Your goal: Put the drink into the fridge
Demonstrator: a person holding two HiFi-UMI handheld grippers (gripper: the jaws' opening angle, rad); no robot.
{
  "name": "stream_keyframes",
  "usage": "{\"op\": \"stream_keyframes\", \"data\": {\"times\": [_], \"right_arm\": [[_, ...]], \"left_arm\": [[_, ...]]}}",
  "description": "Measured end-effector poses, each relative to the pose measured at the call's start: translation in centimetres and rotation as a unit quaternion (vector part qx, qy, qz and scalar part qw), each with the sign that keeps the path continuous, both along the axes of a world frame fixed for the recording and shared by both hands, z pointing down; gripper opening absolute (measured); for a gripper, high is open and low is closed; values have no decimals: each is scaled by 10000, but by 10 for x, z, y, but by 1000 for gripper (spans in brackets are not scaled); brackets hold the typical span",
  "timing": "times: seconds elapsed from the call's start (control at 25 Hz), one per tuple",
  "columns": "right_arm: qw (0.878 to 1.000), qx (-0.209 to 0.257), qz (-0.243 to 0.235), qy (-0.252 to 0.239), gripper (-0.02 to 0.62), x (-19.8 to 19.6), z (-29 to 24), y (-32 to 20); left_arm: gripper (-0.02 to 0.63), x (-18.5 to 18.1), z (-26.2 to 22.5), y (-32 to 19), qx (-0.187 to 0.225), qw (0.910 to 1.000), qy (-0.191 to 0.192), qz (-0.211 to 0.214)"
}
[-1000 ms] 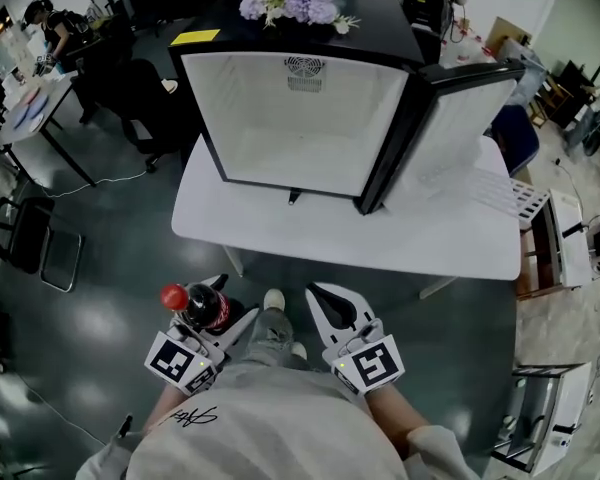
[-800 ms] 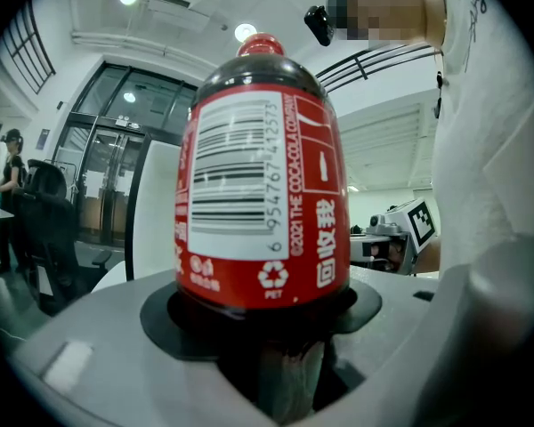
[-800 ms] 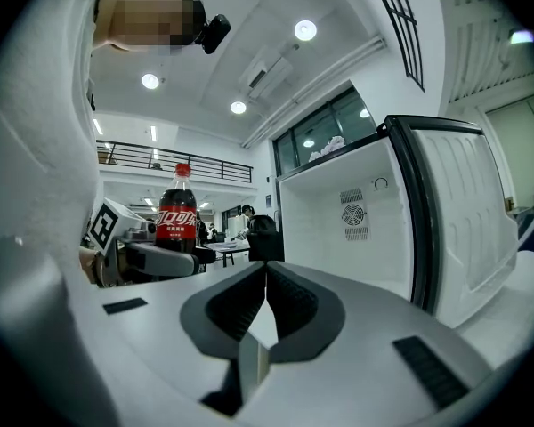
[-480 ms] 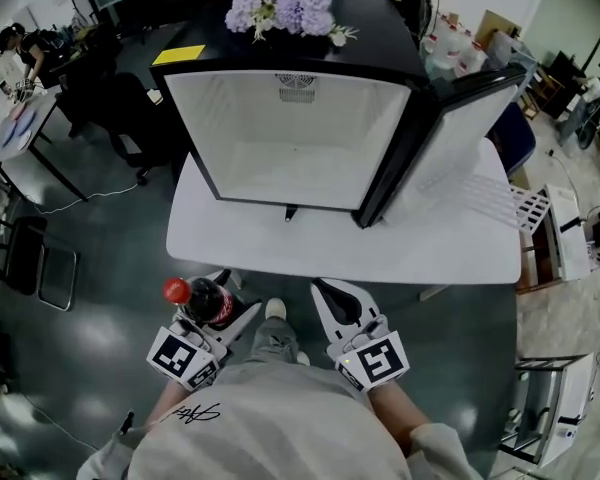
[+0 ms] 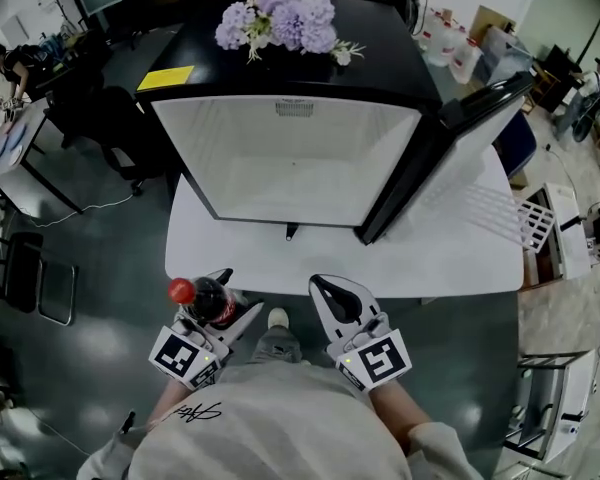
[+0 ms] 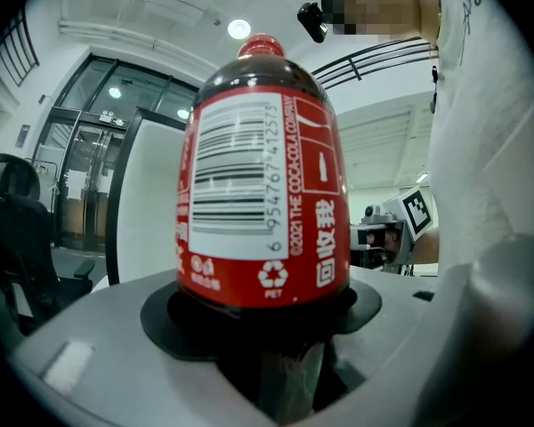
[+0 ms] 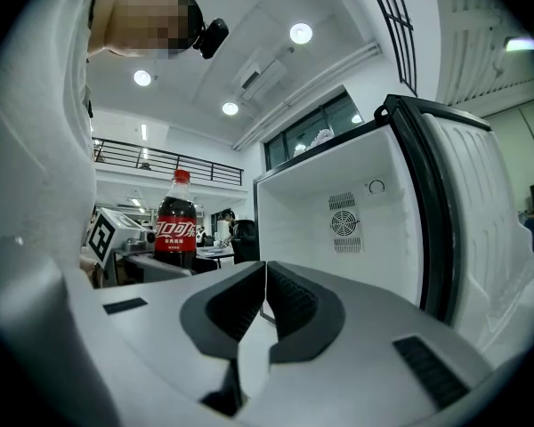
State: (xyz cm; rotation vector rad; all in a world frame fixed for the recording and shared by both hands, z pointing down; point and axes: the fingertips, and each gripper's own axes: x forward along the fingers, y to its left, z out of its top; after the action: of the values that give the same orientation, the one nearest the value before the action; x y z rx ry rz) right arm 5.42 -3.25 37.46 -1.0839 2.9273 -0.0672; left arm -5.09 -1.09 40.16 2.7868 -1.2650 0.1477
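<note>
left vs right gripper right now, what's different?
The left gripper is shut on the cola bottle, which stands upright in it; the right gripper holds nothing. The left gripper's jaws stand apart around the bottle's lower body; the right gripper's jaws meet. Shared: both sit close to the person, short of the table that carries the open fridge.

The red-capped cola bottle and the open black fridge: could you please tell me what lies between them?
In the head view, only a bare strip of the white table separates the red-capped cola bottle from the open black fridge.
</note>
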Motion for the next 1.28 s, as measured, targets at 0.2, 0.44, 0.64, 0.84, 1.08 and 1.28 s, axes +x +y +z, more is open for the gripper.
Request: {"op": "stream_keyframes", "data": {"times": [0.2,0.44,0.64,0.84,1.08,1.28], "right_arm": [[10000,26,59,20,12,-4,-3,-26],[9999,64,146,16,12,-11,-8,-58],[9998,43,201,21,12,-19,-9,-77],[9996,30,293,31,12,-23,-8,-97],[9991,44,416,43,12,-28,-6,-117],[9982,24,601,-22,12,-27,0,-132]], "left_arm": [[301,-3,2,-25,-5,9999,-23,104],[301,-5,1,-57,18,9997,-61,249],[300,-11,-1,-81,52,9994,-100,322],[301,-13,3,-102,-7,9990,-112,440],[299,-12,6,-125,3,9977,-128,663],[299,-8,9,-140,51,9966,-109,819]]}}
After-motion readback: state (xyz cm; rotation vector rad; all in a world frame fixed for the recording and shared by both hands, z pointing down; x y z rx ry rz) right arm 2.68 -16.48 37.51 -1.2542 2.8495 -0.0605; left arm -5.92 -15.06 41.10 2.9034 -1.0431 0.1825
